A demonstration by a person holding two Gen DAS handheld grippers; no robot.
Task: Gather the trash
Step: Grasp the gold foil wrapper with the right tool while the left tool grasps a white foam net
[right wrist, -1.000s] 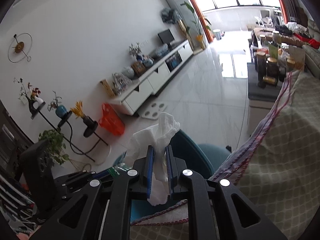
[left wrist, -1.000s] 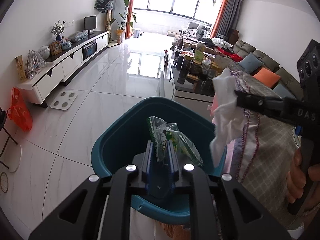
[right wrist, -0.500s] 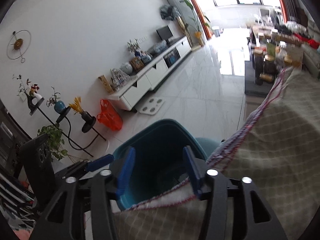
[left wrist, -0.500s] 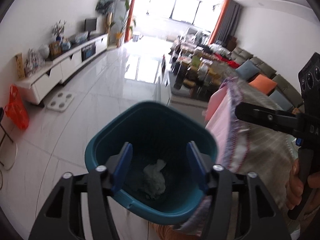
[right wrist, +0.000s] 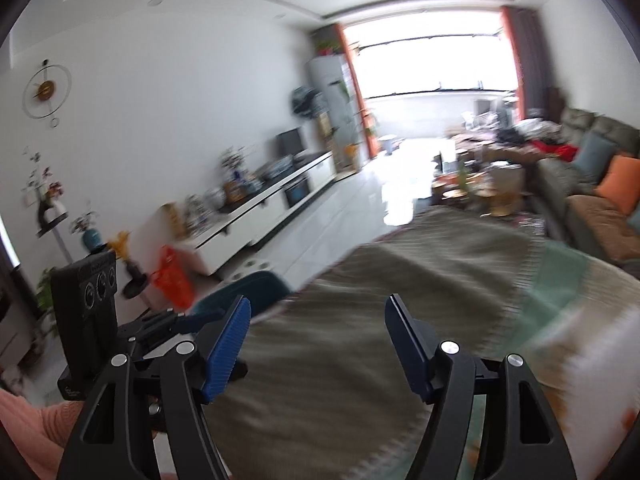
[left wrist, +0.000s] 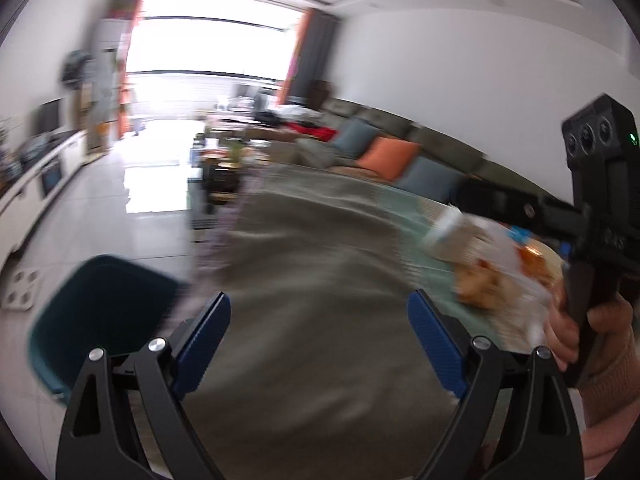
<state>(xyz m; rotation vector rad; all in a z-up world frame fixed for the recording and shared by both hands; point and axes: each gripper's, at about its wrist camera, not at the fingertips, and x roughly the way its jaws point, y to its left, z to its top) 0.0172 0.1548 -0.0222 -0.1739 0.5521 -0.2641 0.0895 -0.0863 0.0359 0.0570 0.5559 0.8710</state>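
Note:
Both views are blurred by motion. My left gripper (left wrist: 320, 316) hangs over the grey-brown tablecloth (left wrist: 320, 260); its jaws are opening and nothing is between them. The teal bin (left wrist: 100, 312) stands on the floor at the lower left of that view. My right gripper (right wrist: 318, 320) is also over the tablecloth (right wrist: 400, 288), jaws opening and empty; the bin (right wrist: 244, 286) shows just beyond its left finger. Blurred white and orange wrappers (left wrist: 508, 264) lie on the cloth at the right, near the other gripper's handle (left wrist: 600, 200) and the hand holding it.
A white TV cabinet (right wrist: 256, 216) runs along the left wall, with an orange bag (right wrist: 172, 276) beside it. A cluttered coffee table (right wrist: 476, 184) and a sofa with cushions (left wrist: 384, 152) lie beyond the table. A white scale (left wrist: 20, 288) sits on the tiled floor.
Both grippers let go of their trash over the bin, the green wrapper and the white tissue, then opened and swung right, away from the bin, to over the tablecloth.

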